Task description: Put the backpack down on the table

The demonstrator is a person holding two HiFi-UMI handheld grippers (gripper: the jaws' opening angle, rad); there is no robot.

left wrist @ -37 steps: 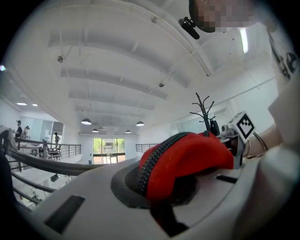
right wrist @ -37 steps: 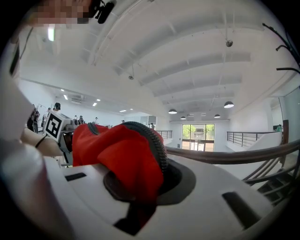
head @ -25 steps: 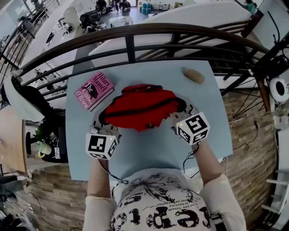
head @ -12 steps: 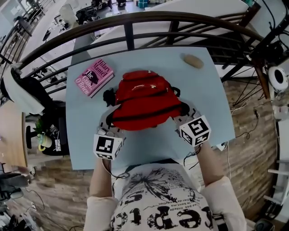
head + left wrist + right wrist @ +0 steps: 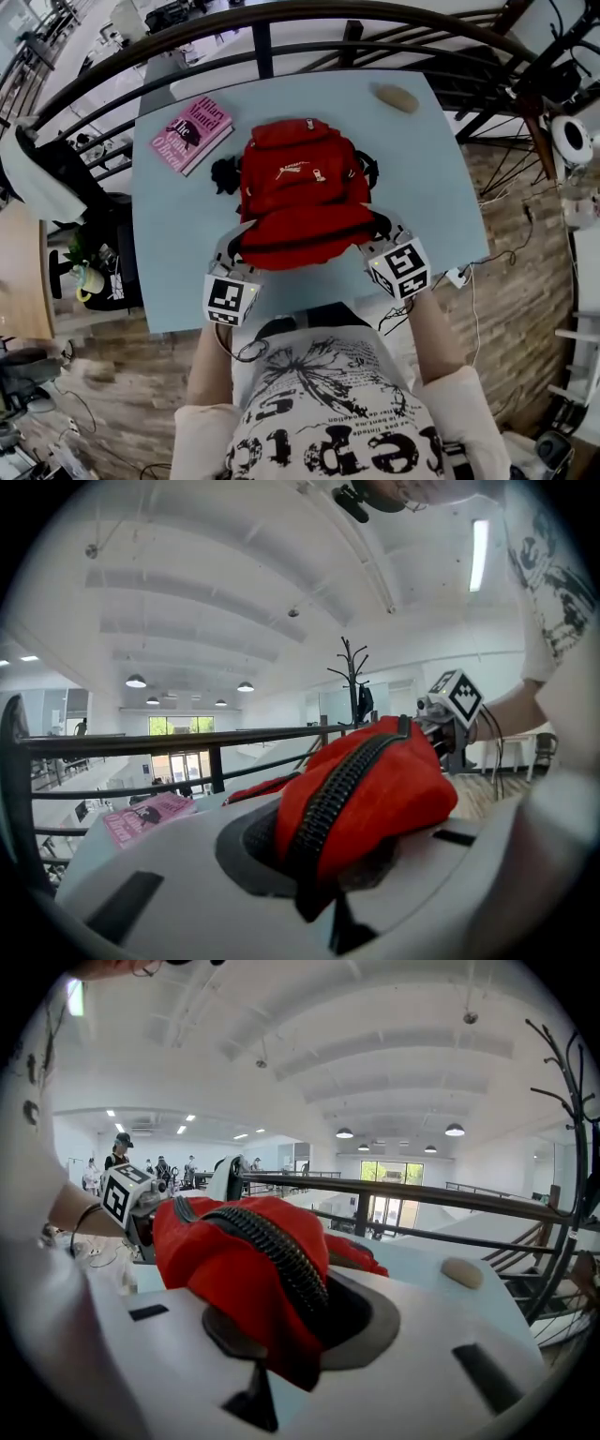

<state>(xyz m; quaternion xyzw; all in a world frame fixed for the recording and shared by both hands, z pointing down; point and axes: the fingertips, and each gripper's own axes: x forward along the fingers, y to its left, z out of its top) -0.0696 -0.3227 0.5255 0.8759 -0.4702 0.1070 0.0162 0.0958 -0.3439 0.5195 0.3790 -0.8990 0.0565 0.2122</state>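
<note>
A red backpack point(image 5: 305, 192) with black zippers lies on the light blue table point(image 5: 427, 178), front face up, its near edge raised between my two grippers. My left gripper point(image 5: 240, 249) is shut on the near left corner; red fabric and a zipper point(image 5: 375, 789) are pinched in its jaws point(image 5: 323, 892). At the near right corner my right gripper point(image 5: 377, 236) has its jaws opening, and red fabric point(image 5: 234, 1260) is still caught between them point(image 5: 267, 1372). The backpack's underside and straps are mostly hidden.
A pink book point(image 5: 191, 133) lies at the table's far left, and a tan oval lump point(image 5: 397, 97) at its far right. Something small and black point(image 5: 225, 174) pokes out at the backpack's left side. A dark railing point(image 5: 262, 37) runs behind the table. The person stands at the near edge.
The backpack has come down from a bunched, lifted state and now lies spread out on the table. Both grippers sank with its near edge and drew toward the person.
</note>
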